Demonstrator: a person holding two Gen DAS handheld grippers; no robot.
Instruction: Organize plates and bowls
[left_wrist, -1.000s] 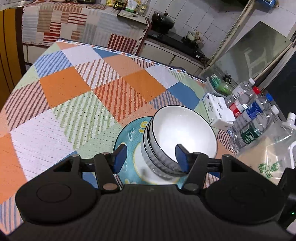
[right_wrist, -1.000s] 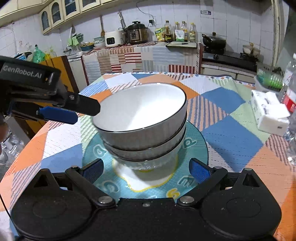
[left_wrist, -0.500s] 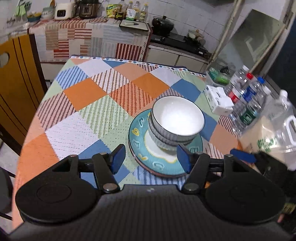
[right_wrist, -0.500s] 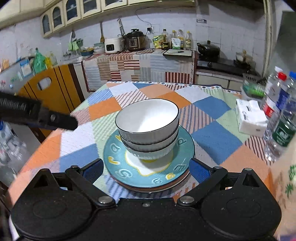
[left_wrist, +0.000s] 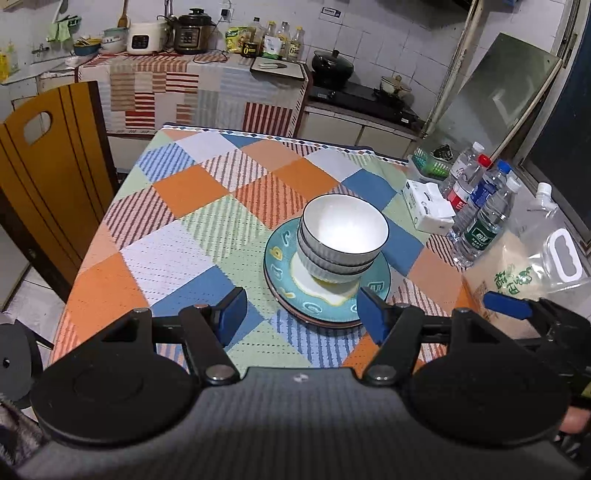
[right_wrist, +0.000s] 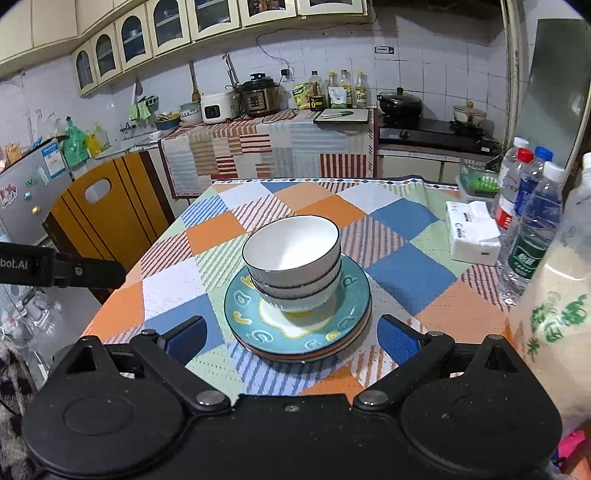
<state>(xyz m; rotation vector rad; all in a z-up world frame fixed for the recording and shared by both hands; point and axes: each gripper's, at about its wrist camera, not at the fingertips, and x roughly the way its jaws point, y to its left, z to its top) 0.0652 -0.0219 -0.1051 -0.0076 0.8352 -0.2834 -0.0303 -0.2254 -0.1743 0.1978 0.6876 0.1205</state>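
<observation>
While legible, "bot.AI" on left gripper (right_wrist: 62, 271), beside bowls (right_wrist: 291, 258).

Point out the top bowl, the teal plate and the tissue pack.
top bowl (right_wrist: 291, 246): right wrist view, on its white inside.
teal plate (right_wrist: 246, 318): right wrist view, on its bare left rim.
tissue pack (left_wrist: 428, 210): left wrist view, on its white top.

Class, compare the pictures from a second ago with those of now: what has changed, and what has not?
Both grippers, left and right, have drawn back from the bowls, open and empty; nothing was gripped or released. The two bowls stay nested on the plates, unmoved on the table.
</observation>
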